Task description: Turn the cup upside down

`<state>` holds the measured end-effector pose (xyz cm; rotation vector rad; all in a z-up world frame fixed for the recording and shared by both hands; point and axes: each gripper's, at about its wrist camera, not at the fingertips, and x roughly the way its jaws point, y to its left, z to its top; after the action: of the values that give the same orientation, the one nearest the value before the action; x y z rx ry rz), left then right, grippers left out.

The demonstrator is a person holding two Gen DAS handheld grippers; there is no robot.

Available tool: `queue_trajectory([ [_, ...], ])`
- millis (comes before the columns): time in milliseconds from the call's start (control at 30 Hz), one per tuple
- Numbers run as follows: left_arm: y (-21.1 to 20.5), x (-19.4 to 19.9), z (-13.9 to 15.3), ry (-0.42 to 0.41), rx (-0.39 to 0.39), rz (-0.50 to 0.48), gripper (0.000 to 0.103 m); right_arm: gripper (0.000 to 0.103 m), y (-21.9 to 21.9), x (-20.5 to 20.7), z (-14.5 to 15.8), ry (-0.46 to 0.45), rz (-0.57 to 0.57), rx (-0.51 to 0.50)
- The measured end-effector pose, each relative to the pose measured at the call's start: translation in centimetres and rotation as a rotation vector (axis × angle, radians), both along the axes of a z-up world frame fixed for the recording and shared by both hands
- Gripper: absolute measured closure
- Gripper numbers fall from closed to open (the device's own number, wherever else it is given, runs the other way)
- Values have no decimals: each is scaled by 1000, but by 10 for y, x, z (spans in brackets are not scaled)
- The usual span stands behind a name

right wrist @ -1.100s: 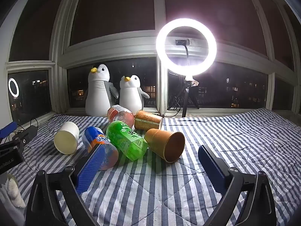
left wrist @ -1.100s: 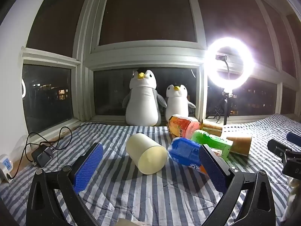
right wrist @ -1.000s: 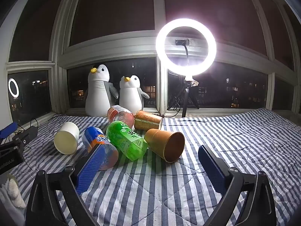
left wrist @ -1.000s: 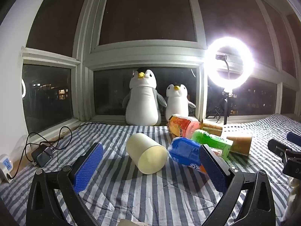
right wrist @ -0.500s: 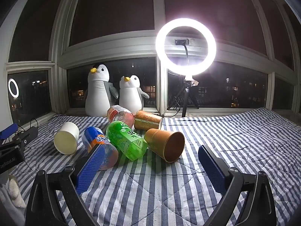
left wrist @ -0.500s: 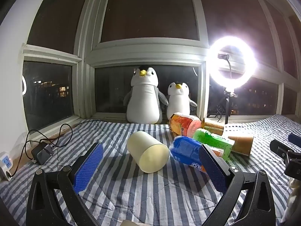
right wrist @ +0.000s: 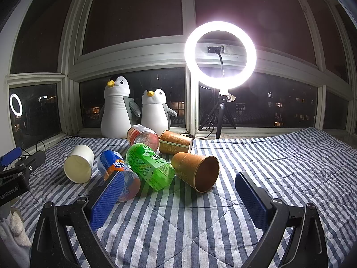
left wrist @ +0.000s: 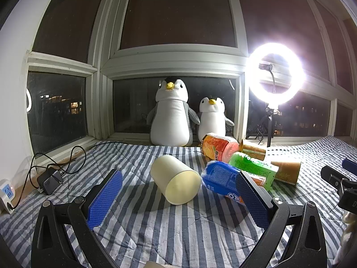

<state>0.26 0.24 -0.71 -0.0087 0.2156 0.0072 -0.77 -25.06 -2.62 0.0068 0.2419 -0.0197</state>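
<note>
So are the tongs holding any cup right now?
No. Both the left tongs and the right tongs are open and hold nothing. The white cup lies on its side, untouched.

Striped cover (right wrist: 279,163): woven cloth, quilted with stitched seams, matt, lightly creased. Cream cup (left wrist: 176,182): smooth, matt, looks like paper or plastic; cannot tell which. Brown cup (right wrist: 196,170), at 3 o'clock of the green bottle (right wrist: 149,165): paper, printed pattern, dull sheen. Green bottle: clear plastic, glossy film label. Blue bottle (left wrist: 223,179): glossy plastic wrap. Penguin toys (left wrist: 170,116): soft plush cloth, matt. Left gripper (left wrist: 178,203) and right gripper (right wrist: 178,201): black matt plastic arms, blue dimpled rubbery pads (left wrist: 104,198), metal screws. Window frame (left wrist: 176,60): painted, semi-gloss white.
</note>
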Motion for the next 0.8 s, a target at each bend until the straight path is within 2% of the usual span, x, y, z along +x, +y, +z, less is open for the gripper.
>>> queue_trajectory([
  [800, 1, 1, 1, 4, -2, -1, 1, 5, 0, 0, -1, 2, 1, 2],
])
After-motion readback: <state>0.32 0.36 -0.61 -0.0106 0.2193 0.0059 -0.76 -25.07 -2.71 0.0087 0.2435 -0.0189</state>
